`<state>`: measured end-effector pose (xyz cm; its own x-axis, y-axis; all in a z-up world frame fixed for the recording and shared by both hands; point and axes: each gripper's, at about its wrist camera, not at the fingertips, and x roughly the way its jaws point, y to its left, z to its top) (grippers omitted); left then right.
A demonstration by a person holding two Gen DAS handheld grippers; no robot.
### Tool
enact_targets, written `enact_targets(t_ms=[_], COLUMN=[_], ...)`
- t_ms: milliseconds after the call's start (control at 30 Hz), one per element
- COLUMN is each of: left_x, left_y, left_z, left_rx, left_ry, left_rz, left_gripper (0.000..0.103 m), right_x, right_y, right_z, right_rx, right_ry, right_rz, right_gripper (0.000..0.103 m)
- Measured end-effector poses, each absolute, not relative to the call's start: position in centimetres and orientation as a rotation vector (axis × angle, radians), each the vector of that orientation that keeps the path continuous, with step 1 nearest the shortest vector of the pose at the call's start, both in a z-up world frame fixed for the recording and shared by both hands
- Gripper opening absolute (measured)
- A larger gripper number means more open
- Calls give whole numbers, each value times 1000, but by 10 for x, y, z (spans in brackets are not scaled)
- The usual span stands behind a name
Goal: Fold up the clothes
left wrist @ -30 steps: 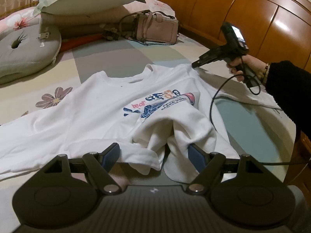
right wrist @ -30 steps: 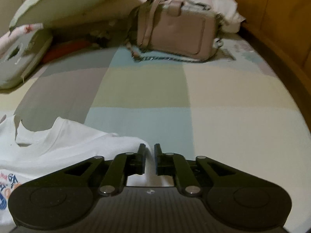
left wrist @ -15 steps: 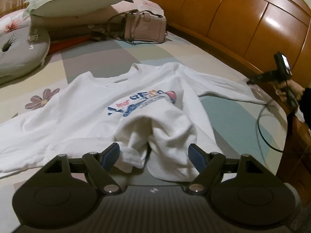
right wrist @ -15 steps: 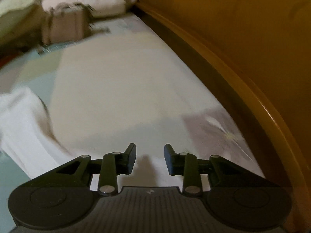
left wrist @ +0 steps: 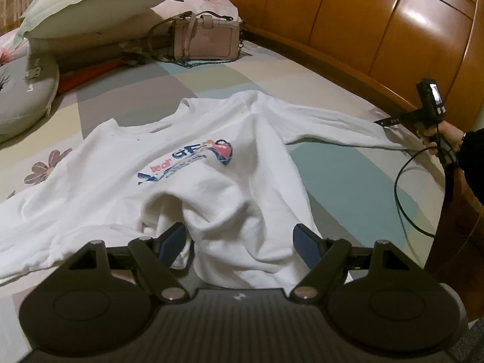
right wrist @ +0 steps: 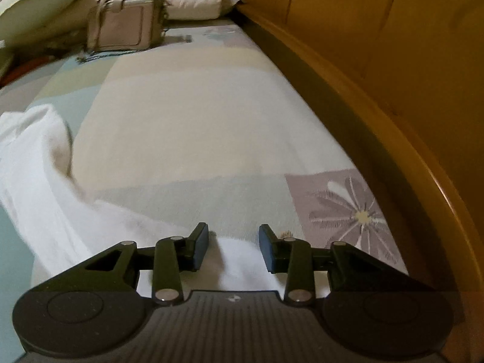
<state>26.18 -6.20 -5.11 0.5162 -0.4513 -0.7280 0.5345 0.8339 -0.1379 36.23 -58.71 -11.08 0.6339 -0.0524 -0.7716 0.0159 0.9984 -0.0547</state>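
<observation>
A white long-sleeved shirt (left wrist: 187, 163) with a blue and red print lies face up on the bed. Its lower part is bunched into a hump just ahead of my left gripper (left wrist: 240, 239), which is open, with the folds between its blue pads but not pinched. One sleeve (left wrist: 329, 124) stretches out to the right toward the wooden bed frame. My right gripper (right wrist: 233, 239) sits over that sleeve's end (right wrist: 242, 260). Its jaws are opening, and the white cuff lies between the pads without being pressed. From the left wrist view the right gripper (left wrist: 384, 121) shows in a hand at the far right.
A pink handbag (left wrist: 205, 40), pillows (left wrist: 90, 6) and a grey cushion (left wrist: 21, 103) crowd the far end of the bed. The curved wooden bed frame (right wrist: 378, 96) runs close along the right. A black cable (left wrist: 402, 199) hangs from the right gripper over the mattress edge.
The right gripper went from the shirt's shoulder out to the right along the bed, the sleeve now lies stretched out, and its jaws have parted. The left gripper shifted slightly and stayed open.
</observation>
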Motion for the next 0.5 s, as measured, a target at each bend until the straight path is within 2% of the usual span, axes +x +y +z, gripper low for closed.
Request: enact_targets(t_ms=[100,167,233,367,500], left_x=[262,263,262,262,262], left_y=[-66,-69,-71,-74,-73], left_z=[-54,-54,-54,-53,-52], left_rx=[119,123,126,129,130], left_ry=[852,853,850,844,841], left_rz=[-592,-595,-599,-601,-591], left_gripper=[78,78,78,78,78], right_x=[348,339,335,338,353], right_y=[-582,-575,-567,-561,-588], right_z=[-110,-108,-108,-101,-79], right_rx=[-97,-146,-209,-272,-183], right_ry=[887,894,901,864,752], right_rz=[0,26,49,10,-166], right_gripper=[41,28,3,1,1])
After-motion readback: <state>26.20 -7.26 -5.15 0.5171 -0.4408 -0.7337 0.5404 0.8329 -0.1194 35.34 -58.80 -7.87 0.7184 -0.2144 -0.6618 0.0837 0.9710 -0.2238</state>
